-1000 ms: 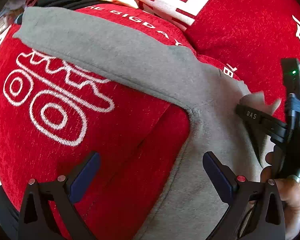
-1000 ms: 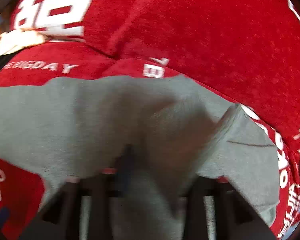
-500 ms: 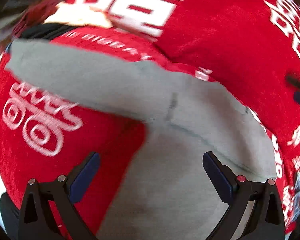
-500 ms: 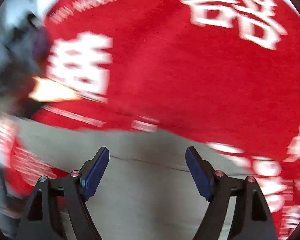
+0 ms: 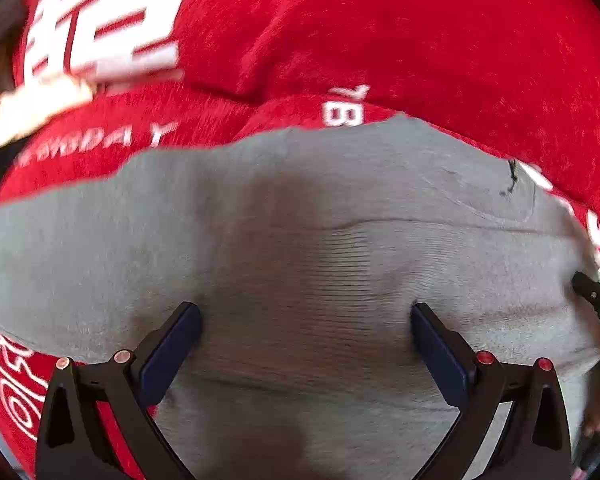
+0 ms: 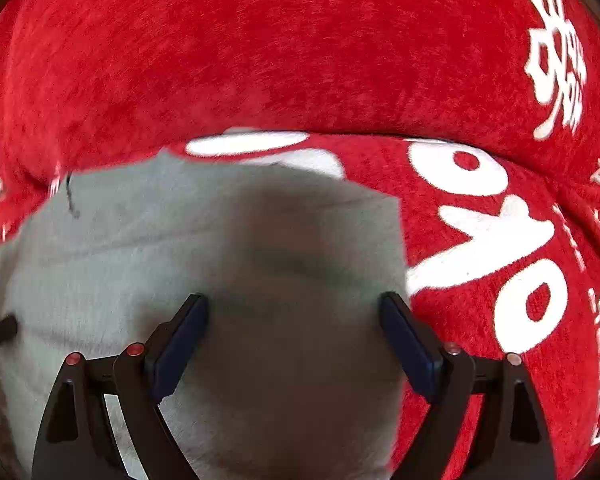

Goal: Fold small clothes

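Two spread fingers (image 5: 180,344), grey garment (image 5: 300,220) between

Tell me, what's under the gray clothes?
Under the gray garment lies a red cover with white lettering, showing all around its edges. The part directly beneath is hidden by the fabric, so anything else there can't be seen.
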